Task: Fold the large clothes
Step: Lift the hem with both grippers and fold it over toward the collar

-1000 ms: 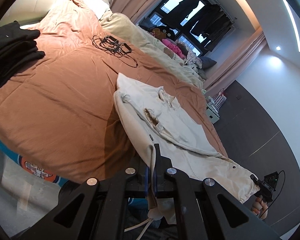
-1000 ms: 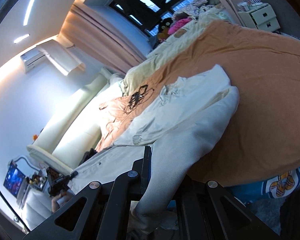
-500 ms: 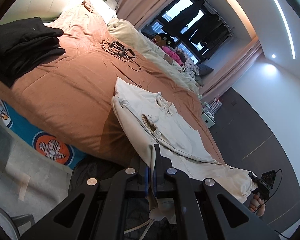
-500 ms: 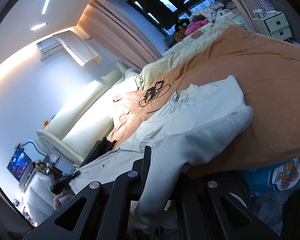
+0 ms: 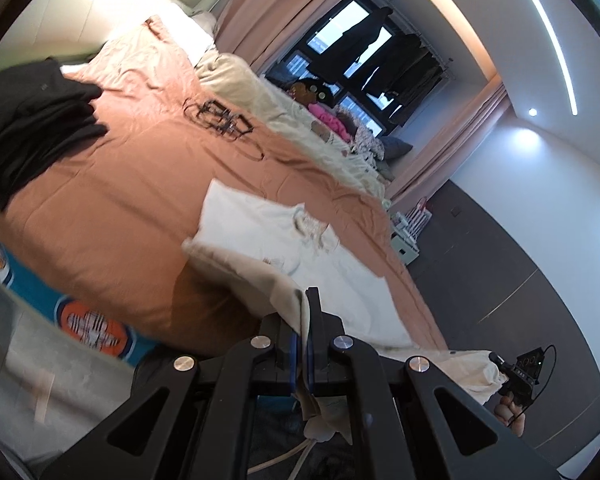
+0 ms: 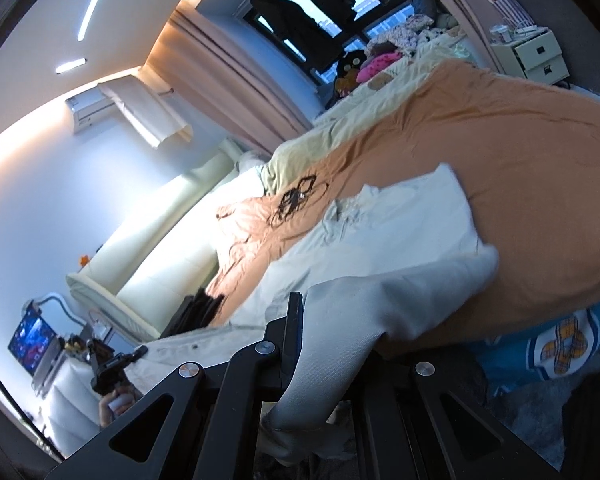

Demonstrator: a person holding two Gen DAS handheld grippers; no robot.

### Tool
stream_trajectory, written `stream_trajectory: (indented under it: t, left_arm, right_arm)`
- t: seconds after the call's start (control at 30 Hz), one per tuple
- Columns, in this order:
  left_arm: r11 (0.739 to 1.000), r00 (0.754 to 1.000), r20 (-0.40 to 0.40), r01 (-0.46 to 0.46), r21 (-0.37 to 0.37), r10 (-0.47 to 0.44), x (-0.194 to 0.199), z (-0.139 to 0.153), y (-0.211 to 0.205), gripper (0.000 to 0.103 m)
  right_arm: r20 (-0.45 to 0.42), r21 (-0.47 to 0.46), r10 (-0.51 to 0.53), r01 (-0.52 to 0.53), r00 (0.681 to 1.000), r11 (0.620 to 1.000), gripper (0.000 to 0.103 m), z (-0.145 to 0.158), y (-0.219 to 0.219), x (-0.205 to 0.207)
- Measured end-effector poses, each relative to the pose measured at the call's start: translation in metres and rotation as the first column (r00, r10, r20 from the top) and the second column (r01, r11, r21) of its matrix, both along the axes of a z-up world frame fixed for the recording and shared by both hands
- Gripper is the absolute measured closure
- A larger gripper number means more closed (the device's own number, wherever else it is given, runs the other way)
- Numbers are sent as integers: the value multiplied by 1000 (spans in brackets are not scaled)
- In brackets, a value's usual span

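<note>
Both hands have drawn back from the bed since the earlier pictures, so more of the blue patterned sheet (image 5: pixel 96 326) under the cover now shows in the left wrist view, and the cream garment's sleeve has been pulled further off the mattress edge.

The bed (image 5: pixel 112 196) fills most of both views, spread with an orange-brown cover (image 6: pixel 540 184). On it lies the cream garment (image 5: pixel 284 232), its body flat near the bed's near edge, collar towards the far side. A stack of black clothes (image 5: pixel 28 128) sits on the cover well apart from it, and a tangle of black cables (image 5: pixel 220 120) lies further back.

The left tool (image 5: pixel 305 320) is clenched on a beige sleeve edge (image 5: pixel 260 284) of the garment, cloth hanging out below its fingers. The right tool (image 6: pixel 300 320) is clenched on the other sleeve (image 6: pixel 380 300), which drapes off the bed edge. Each view shows the opposite hand (image 5: pixel 510 410) gripping its handle.
</note>
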State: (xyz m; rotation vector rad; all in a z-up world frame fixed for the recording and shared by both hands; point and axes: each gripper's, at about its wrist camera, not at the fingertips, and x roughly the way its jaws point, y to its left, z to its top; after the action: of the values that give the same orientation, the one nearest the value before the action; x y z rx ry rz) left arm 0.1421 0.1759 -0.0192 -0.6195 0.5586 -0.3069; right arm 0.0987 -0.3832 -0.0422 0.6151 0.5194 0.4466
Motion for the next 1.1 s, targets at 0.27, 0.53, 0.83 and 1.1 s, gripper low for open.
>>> stream_trajectory:
  t: [0.27,0.53,0.83,1.1]
  left_arm:
    - [995,998,54,-47,83,43,75,47,-19,97]
    - [987,996,57,-75,145,68,153,68,-27,97]
    - [986,996,-41,-70,152,77,236,40,-25,97]
    - [984,988,-139,-49,172,74,295,11,-29,97]
  right_arm:
    - [62,-41,-64,66,996,997,99,40,-8,50]
    - [63,-90,-146,151,987,984,99,57,-11,115]
    - [8,-128,-184,184,983,975,99,49,-15,181]
    - [-100,-95,-195,186,976,978,99,16,-25,233]
